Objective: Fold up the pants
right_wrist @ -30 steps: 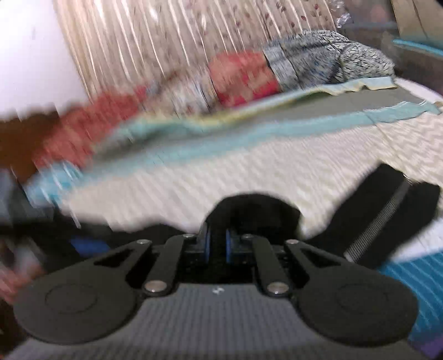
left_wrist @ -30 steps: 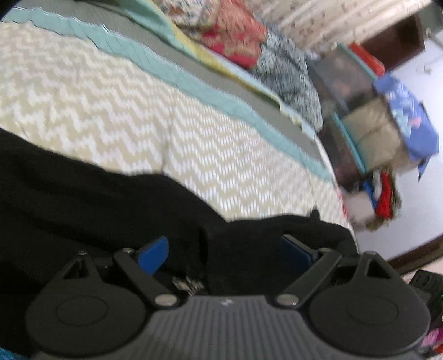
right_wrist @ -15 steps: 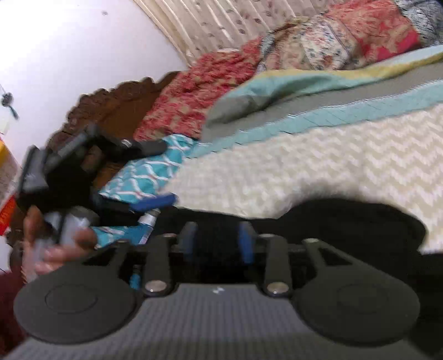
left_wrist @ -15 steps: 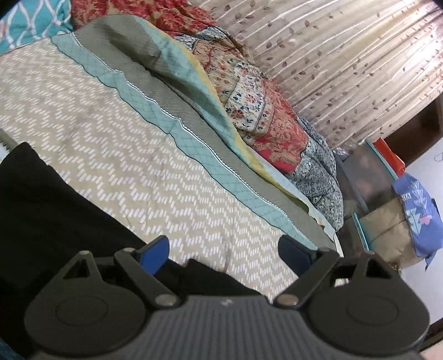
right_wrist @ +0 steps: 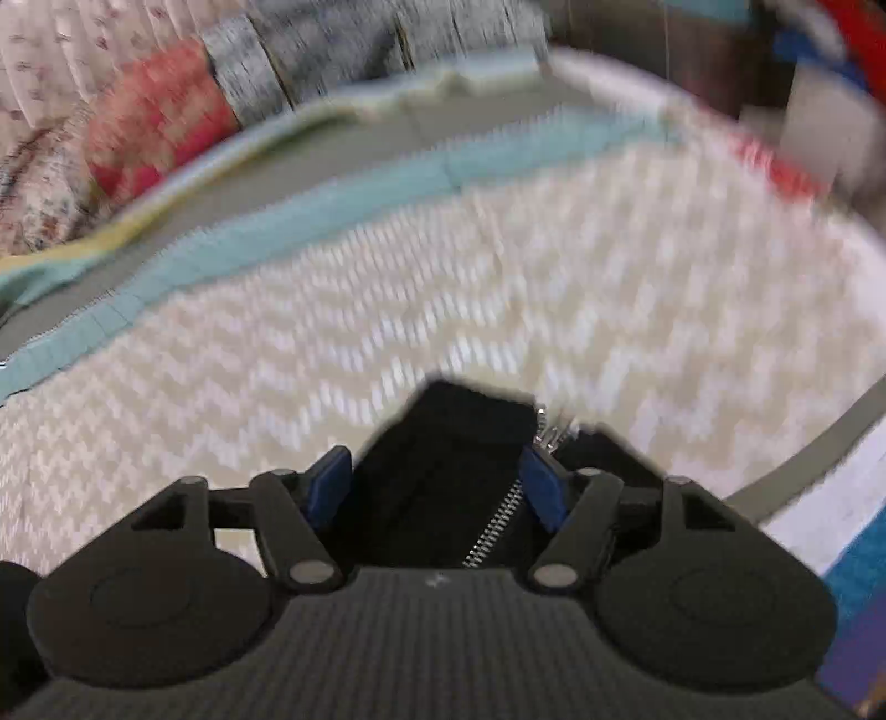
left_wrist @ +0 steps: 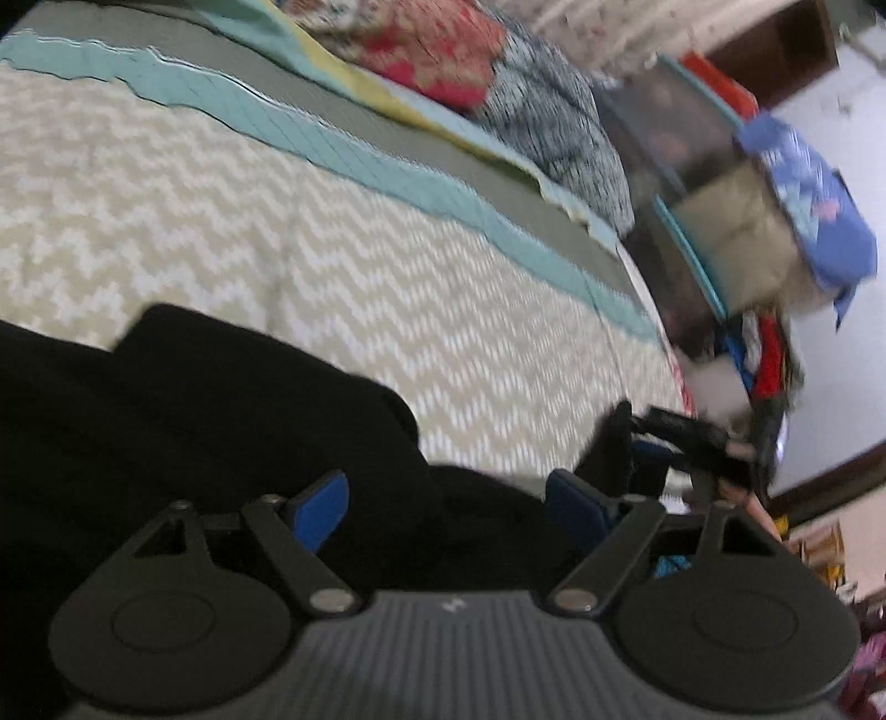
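Note:
Black pants (left_wrist: 210,404) lie on a bed with a beige zigzag cover (left_wrist: 277,238). In the left wrist view my left gripper (left_wrist: 448,504) is open, its blue pads just above the black cloth. The right gripper (left_wrist: 653,443) shows beyond it at the pants' right end. In the right wrist view my right gripper (right_wrist: 437,482) is open, with the pants' zipper end (right_wrist: 443,459) lying between its blue pads; a silver zipper (right_wrist: 498,526) runs by the right pad.
A teal and grey blanket border (left_wrist: 387,160) and patterned quilts (left_wrist: 443,50) lie along the bed's far side. Boxes and piled clothes (left_wrist: 747,221) stand past the bed's right end. Both views are motion blurred.
My right gripper has opened from shut on the cloth and swung to the pants' right end. My left gripper stayed open and swung back down over the pants.

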Motion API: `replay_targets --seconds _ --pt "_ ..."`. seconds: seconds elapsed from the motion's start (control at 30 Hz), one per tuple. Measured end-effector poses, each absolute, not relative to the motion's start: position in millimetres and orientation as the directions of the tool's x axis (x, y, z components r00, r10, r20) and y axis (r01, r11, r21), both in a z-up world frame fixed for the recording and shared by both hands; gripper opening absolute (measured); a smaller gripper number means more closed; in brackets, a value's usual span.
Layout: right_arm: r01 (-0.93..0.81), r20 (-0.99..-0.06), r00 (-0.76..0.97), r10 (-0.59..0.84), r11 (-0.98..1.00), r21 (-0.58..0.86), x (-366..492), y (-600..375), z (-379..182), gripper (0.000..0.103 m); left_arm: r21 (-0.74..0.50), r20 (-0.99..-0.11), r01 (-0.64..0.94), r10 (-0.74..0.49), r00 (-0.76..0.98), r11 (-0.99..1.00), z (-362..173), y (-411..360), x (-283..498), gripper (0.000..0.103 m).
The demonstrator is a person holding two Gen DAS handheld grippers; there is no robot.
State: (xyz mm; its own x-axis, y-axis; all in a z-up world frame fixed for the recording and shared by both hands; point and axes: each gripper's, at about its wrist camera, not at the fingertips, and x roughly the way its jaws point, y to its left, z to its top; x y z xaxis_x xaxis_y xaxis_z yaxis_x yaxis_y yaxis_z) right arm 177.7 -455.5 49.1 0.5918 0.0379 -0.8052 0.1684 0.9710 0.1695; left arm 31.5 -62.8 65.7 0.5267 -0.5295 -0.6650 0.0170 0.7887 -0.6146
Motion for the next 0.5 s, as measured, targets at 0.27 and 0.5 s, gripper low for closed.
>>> replay_targets --seconds 0.27,0.5 --pt "0.051 -0.447 0.870 0.208 0.864 0.501 111 -495 139 0.003 -0.615 -0.679 -0.018 -0.518 0.520 0.789 65 -56 41 0.080" --pt "0.186 -0.434 0.899 0.062 0.842 0.506 58 -532 103 0.004 -0.586 -0.689 0.028 -0.516 0.509 0.810 69 -85 59 0.080"
